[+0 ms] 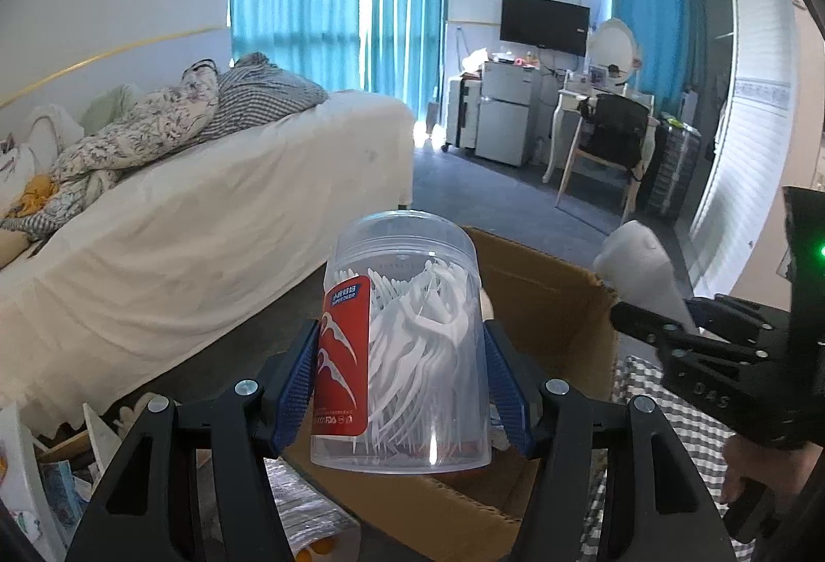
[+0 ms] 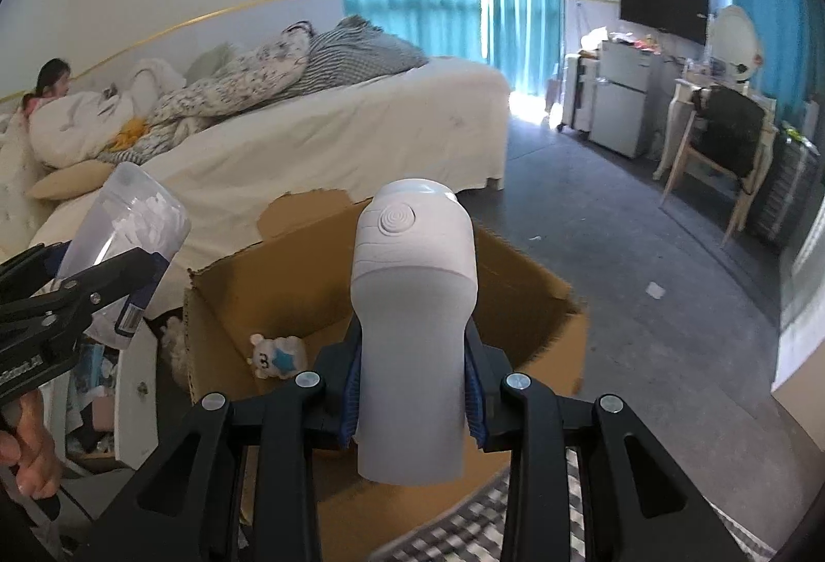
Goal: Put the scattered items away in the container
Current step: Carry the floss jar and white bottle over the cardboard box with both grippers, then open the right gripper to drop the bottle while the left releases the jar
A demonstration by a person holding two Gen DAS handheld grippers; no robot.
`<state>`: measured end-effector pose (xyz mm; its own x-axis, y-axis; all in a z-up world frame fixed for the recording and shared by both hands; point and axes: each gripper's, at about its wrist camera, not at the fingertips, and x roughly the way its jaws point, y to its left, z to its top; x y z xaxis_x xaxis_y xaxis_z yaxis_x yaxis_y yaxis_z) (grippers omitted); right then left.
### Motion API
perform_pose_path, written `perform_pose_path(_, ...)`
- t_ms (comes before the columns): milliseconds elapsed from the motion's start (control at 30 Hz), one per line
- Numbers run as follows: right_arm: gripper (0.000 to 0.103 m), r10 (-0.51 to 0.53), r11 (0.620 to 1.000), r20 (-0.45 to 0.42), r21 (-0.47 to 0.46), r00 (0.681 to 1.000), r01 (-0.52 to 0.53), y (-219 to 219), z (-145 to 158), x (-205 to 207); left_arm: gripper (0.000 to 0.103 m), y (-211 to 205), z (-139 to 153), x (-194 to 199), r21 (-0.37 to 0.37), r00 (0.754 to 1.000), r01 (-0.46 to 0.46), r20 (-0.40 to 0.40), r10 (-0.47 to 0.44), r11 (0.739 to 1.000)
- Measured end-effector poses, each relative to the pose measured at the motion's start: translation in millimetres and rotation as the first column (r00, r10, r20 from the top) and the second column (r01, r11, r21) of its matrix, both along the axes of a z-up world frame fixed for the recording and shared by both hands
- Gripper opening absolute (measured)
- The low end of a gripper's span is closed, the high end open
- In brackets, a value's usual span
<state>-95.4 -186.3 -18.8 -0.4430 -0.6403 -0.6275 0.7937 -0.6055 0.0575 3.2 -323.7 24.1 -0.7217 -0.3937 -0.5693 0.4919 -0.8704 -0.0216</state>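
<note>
My left gripper (image 1: 399,381) is shut on a clear plastic jar of white floss picks (image 1: 407,345) with a red label, held upright over the near edge of an open cardboard box (image 1: 546,304). My right gripper (image 2: 415,386) is shut on a white bottle-shaped device (image 2: 412,330) with a round button, held above the same cardboard box (image 2: 526,283). A small white plush toy (image 2: 276,353) with a blue star lies inside the box. In the right wrist view the left gripper (image 2: 67,299) holds the floss jar (image 2: 129,227) at the box's left.
A white-sheeted bed (image 1: 206,211) with heaped bedding runs along the left, and a person (image 2: 49,85) sits at its head. A checked cloth (image 1: 686,417) lies right of the box, clutter (image 2: 98,386) to its left. Fridge, desk and chair (image 1: 608,144) stand across the grey floor.
</note>
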Motion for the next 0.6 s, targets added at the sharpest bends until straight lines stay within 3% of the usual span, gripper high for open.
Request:
perform_pose_path(333, 0.033, 0.013, 0.999, 0.032, 0.032, 0.999, -0.014, -21.2, -19.4, -18.7, 0.062, -8.1, -9.6, -8.5, 0.009, 0.999, -0.021, 0.026, 0.021, 1.0)
perform_pose_path(400, 0.059, -0.001, 1.0, 0.031, 0.027, 1.0, 0.0, -20.9, -20.1, -23.9, 0.062, -7.7, -13.3, -12.8, 0.011, 0.999, -0.017, 0.033, 0.017, 1.0)
perform_pose_path(433, 0.081, -0.01, 1.0, 0.031, 0.014, 0.999, 0.009, -18.7, -19.7, -26.7, 0.062, -6.4, -14.8, -14.4, 0.012, 0.999, -0.015, 0.036, 0.014, 1.0)
perform_pose_path(467, 0.085, -0.02, 1.0, 0.03, -0.003, 0.999, 0.02, -15.4, -18.3, -28.9, 0.062, -5.6, -16.5, -17.5, 0.014, 0.999, -0.011, 0.039, 0.01, 1.0)
perform_pose_path(600, 0.085, -0.059, 0.998, 0.014, -0.019, 0.998, 0.06, -4.5, -10.8, -35.1, 0.062, -2.8, -21.5, -29.8, 0.017, 0.999, 0.006, 0.049, -0.006, 1.0)
